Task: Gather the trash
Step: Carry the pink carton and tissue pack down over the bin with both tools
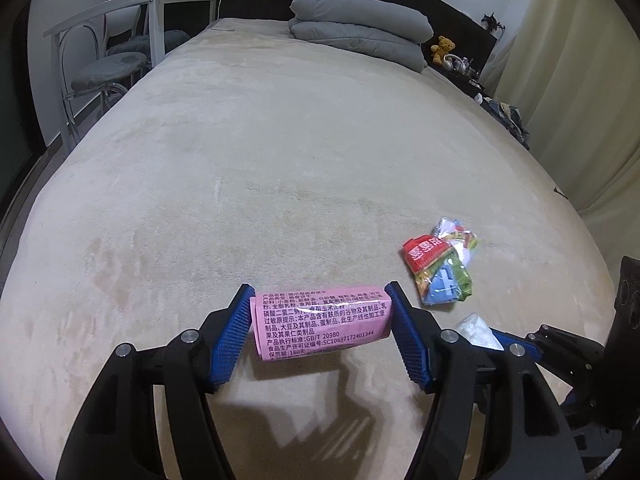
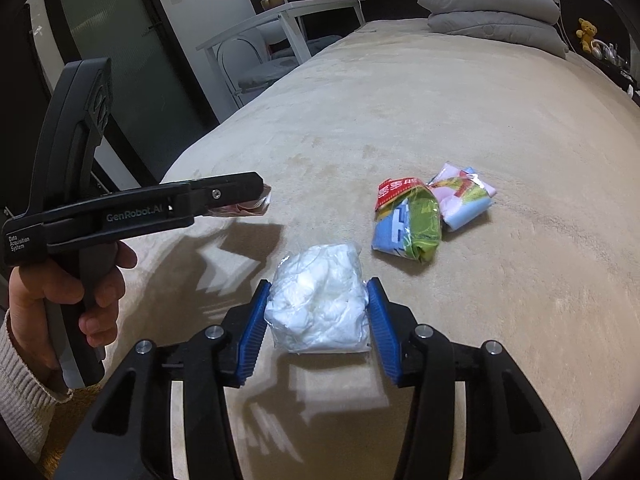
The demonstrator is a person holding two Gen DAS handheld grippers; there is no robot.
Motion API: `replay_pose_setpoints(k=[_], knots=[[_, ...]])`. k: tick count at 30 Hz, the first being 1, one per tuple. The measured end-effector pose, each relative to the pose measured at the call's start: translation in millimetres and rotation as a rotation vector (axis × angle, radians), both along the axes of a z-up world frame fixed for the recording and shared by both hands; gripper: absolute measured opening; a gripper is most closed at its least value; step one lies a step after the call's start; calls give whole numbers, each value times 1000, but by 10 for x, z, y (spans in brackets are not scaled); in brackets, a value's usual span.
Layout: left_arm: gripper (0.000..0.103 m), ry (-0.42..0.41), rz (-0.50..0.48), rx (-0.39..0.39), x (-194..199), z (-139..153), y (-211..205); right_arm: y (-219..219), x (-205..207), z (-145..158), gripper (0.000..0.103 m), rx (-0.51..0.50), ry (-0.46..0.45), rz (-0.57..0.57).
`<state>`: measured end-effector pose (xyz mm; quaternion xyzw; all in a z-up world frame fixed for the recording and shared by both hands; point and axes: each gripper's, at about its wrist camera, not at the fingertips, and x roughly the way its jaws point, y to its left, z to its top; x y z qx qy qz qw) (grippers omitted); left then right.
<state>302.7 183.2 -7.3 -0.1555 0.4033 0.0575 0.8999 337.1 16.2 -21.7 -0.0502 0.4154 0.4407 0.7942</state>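
While my left gripper [image 1: 320, 322] sits clamped across the ends of the pink wrapper [image 1: 320, 320] at lower centre, it feels light and crushable. From the right wrist, my right gripper [image 2: 318, 312] pinches the soft white bag [image 2: 318, 304] at lower centre; two slippery snack packets [image 2: 424, 216] lie centre-right on the bed [image 2: 440, 100], best gripped across their folds.

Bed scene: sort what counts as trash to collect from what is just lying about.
Trash for the job:
- pink wrapper, gripped in left claw
- white plastic wad, gripped in right claw
- colourful snack wrappers, loose on the bed

Just lying about:
- folded grey duvet
- teddy bear
- stool
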Motion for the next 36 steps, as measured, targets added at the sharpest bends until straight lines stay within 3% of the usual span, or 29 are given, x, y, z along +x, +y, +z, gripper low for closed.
replay_pose_setpoints(k=[10, 19, 36], knots=[[65, -99, -67, -6, -402, 314, -390, -370, -271, 224, 49, 72, -16, -48], [65, -159, -99, -38, -824, 384, -645, -839, -583, 306, 49, 138, -13, -109], [65, -229, -220, -37, -1811, 184, -1371, -1573, -1308, 190, 49, 228, 49, -178]])
